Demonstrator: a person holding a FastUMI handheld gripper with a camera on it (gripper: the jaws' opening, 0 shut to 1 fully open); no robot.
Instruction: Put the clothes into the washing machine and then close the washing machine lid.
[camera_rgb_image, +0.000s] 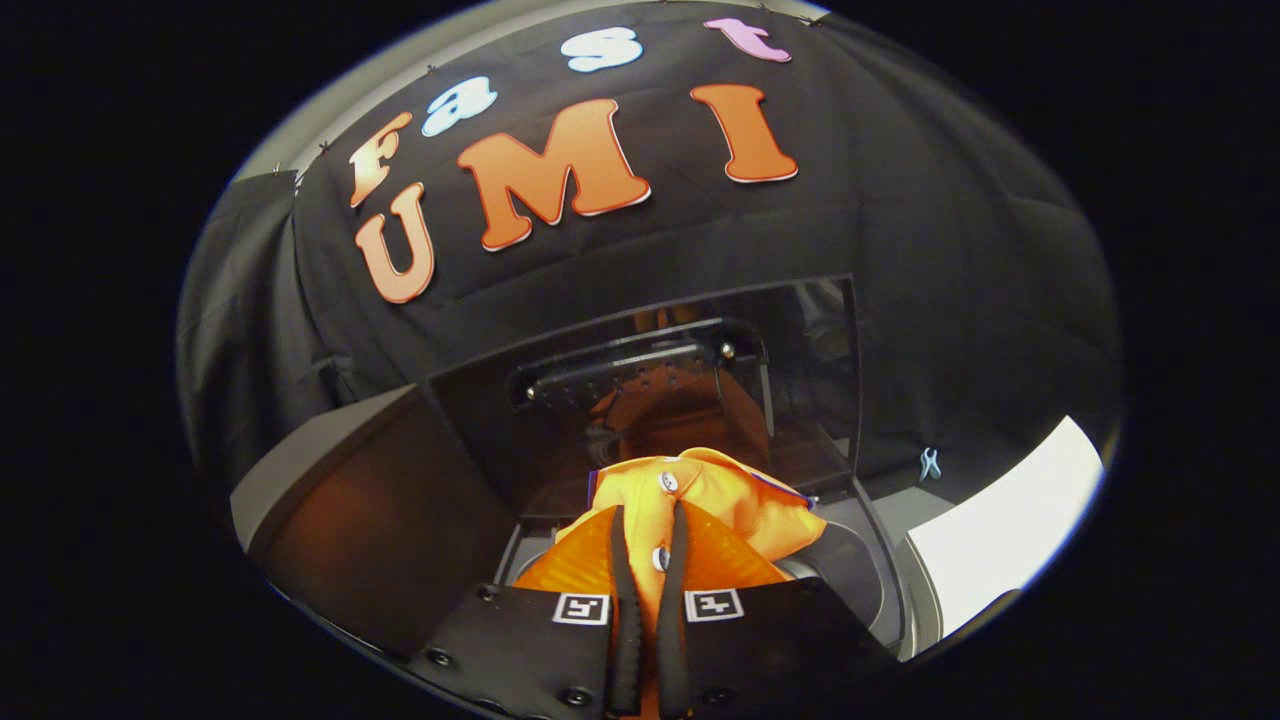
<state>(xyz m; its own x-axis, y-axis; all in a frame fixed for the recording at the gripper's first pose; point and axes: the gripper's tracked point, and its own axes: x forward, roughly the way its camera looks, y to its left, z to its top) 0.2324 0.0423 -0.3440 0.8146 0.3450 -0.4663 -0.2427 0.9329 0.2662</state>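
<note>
Orange garment (735, 500) with small white buttons sits pinched between the gripper (648, 520) fingers, bunched up and spilling out ahead of the tips and off to the right. Both black fingers (622, 600) are drawn nearly together, with a thin strip of the orange fabric squeezed in the narrow gap between them, so the tongs are clamped on the garment. One white button shows in the gap, another just beyond the fingertips. A bluish-purple edge of cloth peeks out along the far side of the bundle.

Garment hangs right over the washing machine (880, 560) opening, above the round drum rim (850, 575), which shows grey beneath and to the right of the cloth. Cannot tell whether the cloth touches the rim.

Washing machine lid (700, 380) stands open, raised upright behind the garment; its dark glossy panel mirrors the orange cloth and a black bar with screws. A brown-tinted flat panel (380, 500) angles up left of the fingers.

Two square black-and-white markers (581, 607) sit on the gripper body, one by each finger base.

Further right, a white surface (1010, 520) lies beside the machine, and a small pale clip (930, 462) hangs on the black cloth wall behind.
</note>
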